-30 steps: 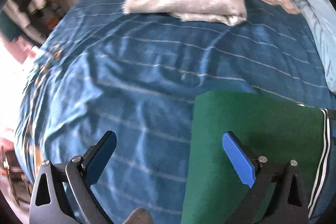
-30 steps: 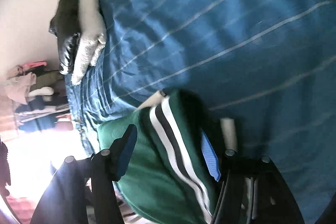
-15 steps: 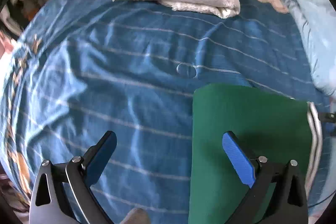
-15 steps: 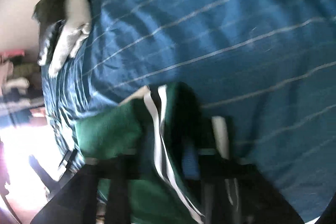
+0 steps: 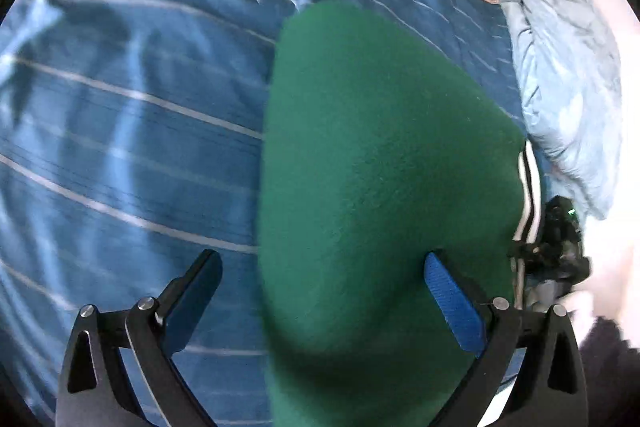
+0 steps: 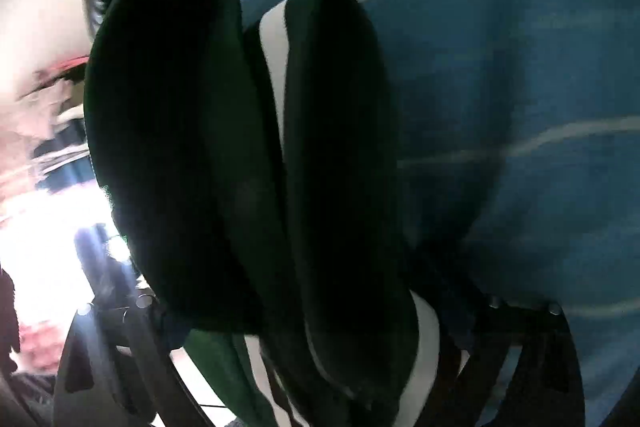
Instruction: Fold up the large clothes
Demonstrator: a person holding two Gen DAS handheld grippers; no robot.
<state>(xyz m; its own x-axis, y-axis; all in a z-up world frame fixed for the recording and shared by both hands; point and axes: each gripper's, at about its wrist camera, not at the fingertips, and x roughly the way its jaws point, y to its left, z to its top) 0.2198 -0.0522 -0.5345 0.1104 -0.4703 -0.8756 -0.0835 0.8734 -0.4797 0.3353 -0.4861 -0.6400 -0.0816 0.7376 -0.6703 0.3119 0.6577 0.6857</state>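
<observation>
The folded green fleece garment with white-and-black striped trim (image 5: 384, 179) looks lifted off the blue striped bedsheet (image 5: 132, 115), probably mid-carry; next it needs laying flat. The left gripper (image 5: 320, 291) is wide open beneath it. The right gripper's (image 6: 304, 311) jaws are hidden by cloth; I cannot tell.

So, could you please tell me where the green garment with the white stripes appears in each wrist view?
Left wrist view: the green fleece garment with white stripes fills the centre and right, between the open left tongs.
Right wrist view: it bulges dark and folded across the centre-left, hiding the right tongs' tips.
Shared landmark: the blue bedspread with thin white lines behind the garment.
</observation>
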